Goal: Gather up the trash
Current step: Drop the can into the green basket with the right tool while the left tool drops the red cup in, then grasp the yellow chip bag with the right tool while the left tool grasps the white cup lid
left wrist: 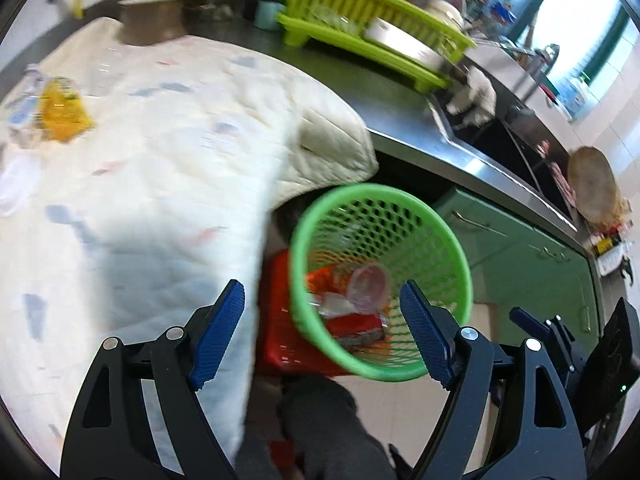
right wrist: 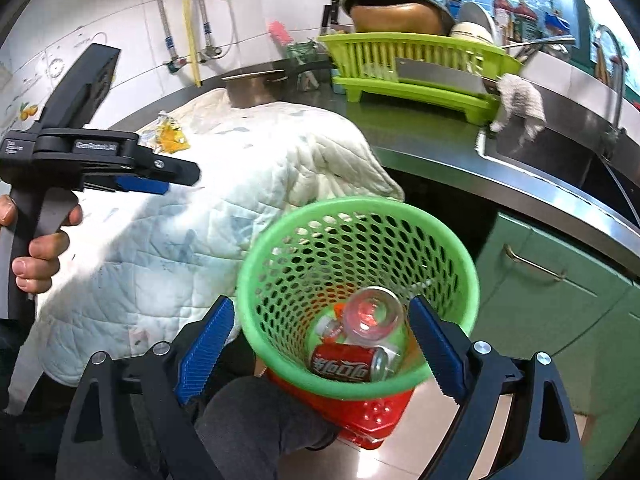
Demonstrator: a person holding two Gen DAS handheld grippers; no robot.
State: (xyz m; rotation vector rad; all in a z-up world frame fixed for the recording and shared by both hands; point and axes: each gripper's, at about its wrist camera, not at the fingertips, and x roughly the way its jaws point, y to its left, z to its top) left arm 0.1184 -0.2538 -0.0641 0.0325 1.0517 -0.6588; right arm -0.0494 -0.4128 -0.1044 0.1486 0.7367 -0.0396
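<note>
A green mesh trash basket [right wrist: 452, 248] stands on a red stool [right wrist: 372, 420] below the counter edge. It holds a red cola can [right wrist: 346, 366], a clear plastic cup [right wrist: 370, 314] and other wrappers. My right gripper [right wrist: 320, 348] is open and empty just above the basket rim. My left gripper [left wrist: 320, 332] is open and empty, over the basket [left wrist: 444, 240] and the cloth edge; it also shows in the right wrist view [right wrist: 160, 178] at the left. A yellow wrapper [left wrist: 64, 110] and a clear plastic lid [left wrist: 18, 188] lie on the white quilted cloth [left wrist: 160, 160].
A lime dish rack [right wrist: 416, 64] with pans and plates stands at the back of the steel counter [right wrist: 432, 148]. A sink [right wrist: 560, 148] with a rag on its edge is to the right. Green cabinet doors [right wrist: 560, 300] are below. A metal pot [right wrist: 252, 86] sits behind the cloth.
</note>
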